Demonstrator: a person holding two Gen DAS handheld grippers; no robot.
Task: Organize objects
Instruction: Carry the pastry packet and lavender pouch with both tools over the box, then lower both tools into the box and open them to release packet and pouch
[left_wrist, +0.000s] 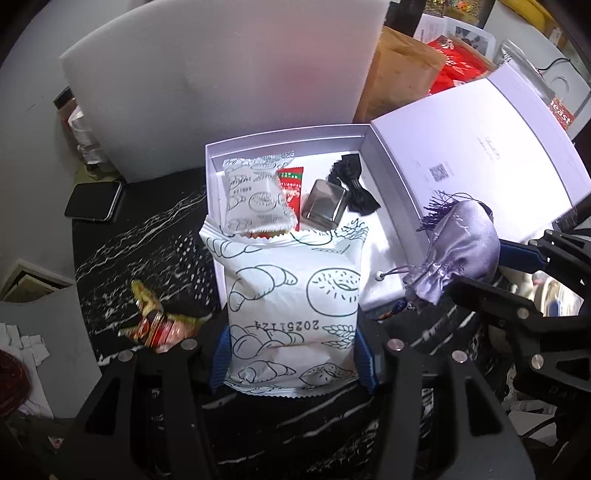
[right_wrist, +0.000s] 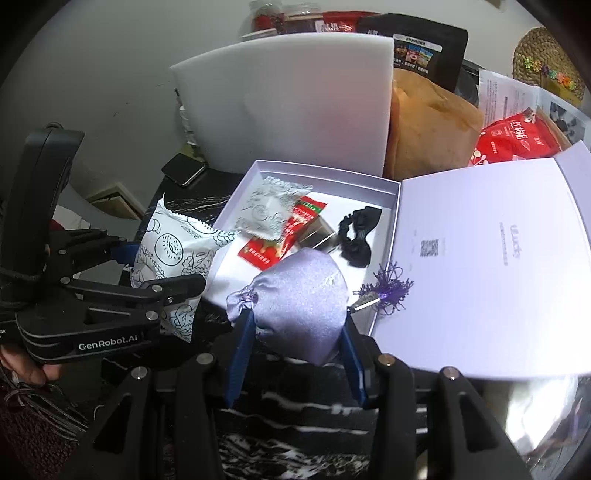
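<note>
- Clamping a large white snack packet (left_wrist: 291, 314) between its blue pads, the left gripper (left_wrist: 291, 363) holds it over the near edge of the open white box (left_wrist: 280, 134).
- The right gripper (right_wrist: 297, 354) grips a lilac satin pouch (right_wrist: 303, 299) above the box's near corner, beside the lid (right_wrist: 491, 258).
- Inside the box lie a smaller white packet (left_wrist: 255, 195), a red sachet (left_wrist: 291, 182), a metallic cube (left_wrist: 325, 203) and a black bow (left_wrist: 352, 184).
- A candy wrapper (left_wrist: 155, 321) sits on the dark marbled table (left_wrist: 140, 243); a phone (left_wrist: 94, 201) lies farther off.

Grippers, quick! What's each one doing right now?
Left gripper: closed on the white bread packet.
Right gripper: closed on the lilac satin pouch.
</note>
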